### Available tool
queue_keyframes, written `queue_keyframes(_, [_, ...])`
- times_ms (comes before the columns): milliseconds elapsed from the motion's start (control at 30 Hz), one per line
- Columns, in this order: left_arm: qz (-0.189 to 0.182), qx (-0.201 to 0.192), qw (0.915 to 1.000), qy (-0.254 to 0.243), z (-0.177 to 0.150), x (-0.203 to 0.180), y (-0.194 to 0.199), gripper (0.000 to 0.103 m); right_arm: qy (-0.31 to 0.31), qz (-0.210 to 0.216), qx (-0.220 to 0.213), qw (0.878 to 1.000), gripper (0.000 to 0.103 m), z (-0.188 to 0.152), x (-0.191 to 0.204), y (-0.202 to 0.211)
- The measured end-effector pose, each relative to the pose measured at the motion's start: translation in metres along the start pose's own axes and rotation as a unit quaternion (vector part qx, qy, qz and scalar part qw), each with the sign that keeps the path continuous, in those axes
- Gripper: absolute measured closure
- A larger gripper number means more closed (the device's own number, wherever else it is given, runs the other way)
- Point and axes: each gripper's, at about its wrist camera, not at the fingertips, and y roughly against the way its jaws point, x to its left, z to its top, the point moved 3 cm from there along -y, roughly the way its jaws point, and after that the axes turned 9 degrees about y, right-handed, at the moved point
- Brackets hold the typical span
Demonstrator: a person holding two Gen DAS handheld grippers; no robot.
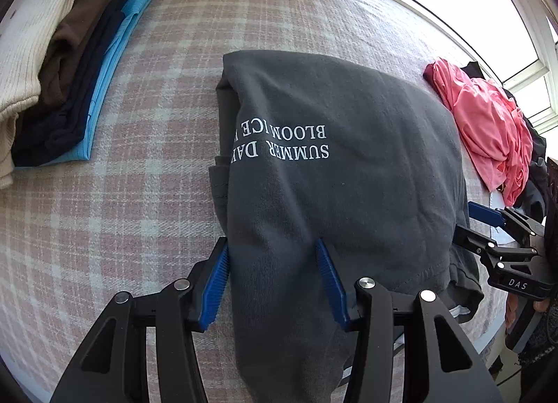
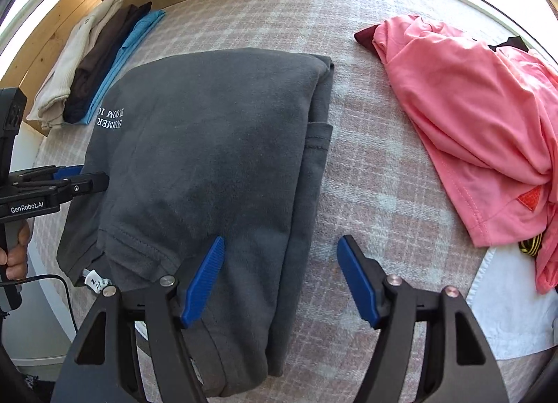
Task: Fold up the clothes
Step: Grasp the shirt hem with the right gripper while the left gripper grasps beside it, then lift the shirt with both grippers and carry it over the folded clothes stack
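Grey cotton fills the left wrist view: the folded T-shirt (image 1: 334,165) lies mid-frame on the plaid bedcover (image 1: 146,214), the left gripper (image 1: 273,282) straddling its near left edge, jaws wide, and the folded stack (image 1: 66,89) at ten o'clock. From the right wrist view, the right gripper (image 2: 280,279) also stands wide, one pad over the shirt's right edge, pink top (image 2: 467,124) at two o'clock. Lifting unevenly could spill the fold open.
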Motion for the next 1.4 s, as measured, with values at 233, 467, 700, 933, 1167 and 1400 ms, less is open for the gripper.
queue_keyframes(233, [0.006,0.003,0.9999,-0.008,-0.005,-0.004,-0.001,0.057,0.014,-0.002,0.001,1.000,0.036,0.006,0.005,-0.004])
queue_keyframes(467, [0.020,0.015,0.9990,-0.037,0.001,-0.016,-0.006,0.066,0.061,0.005,0.000,0.998,0.059,0.007,0.011,-0.009])
queue_keyframes(700, [-0.013,0.029,0.9989,-0.033,0.010,-0.023,-0.010,0.083,-0.015,0.113,0.026,0.993,0.084,0.012,-0.008,-0.016])
queue_keyframes(933, [-0.100,0.046,0.9933,0.034,0.019,-0.015,-0.007,0.085,-0.101,0.213,0.016,0.972,0.088,0.015,-0.019,-0.017])
queue_keyframes(1167, [-0.088,0.034,0.9955,0.007,0.020,-0.028,-0.010,0.084,-0.067,0.180,0.027,0.981,0.084,0.023,-0.001,-0.025])
queue_keyframes(1400, [-0.044,0.026,0.9987,-0.004,0.020,-0.027,-0.018,0.074,-0.013,0.116,0.048,0.992,0.066,0.032,0.018,-0.030])
